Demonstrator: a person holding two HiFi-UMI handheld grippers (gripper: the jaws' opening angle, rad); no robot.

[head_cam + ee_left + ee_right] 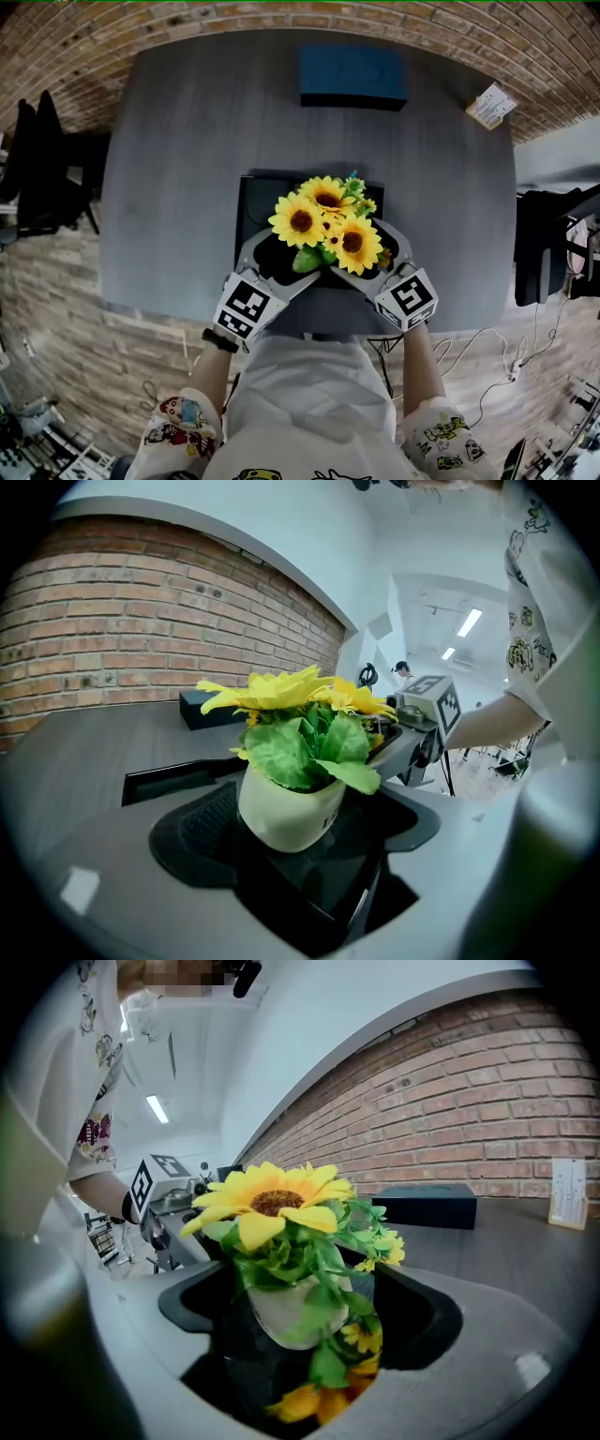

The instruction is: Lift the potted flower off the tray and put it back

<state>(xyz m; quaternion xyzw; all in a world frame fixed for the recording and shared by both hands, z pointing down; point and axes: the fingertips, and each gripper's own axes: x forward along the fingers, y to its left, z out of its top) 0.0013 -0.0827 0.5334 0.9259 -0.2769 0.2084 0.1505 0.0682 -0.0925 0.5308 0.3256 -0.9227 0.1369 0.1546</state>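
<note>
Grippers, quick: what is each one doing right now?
Left gripper: closed on the potted flower.
Right gripper: closed on the same potted flower.

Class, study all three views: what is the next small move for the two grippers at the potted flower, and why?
Probably squeeze both gently shut on the white pot before raising it. The left gripper and the right gripper each have the pot between their jaws. No view shows whether the pads press it, and I cannot tell if it has left the black tray.
</note>
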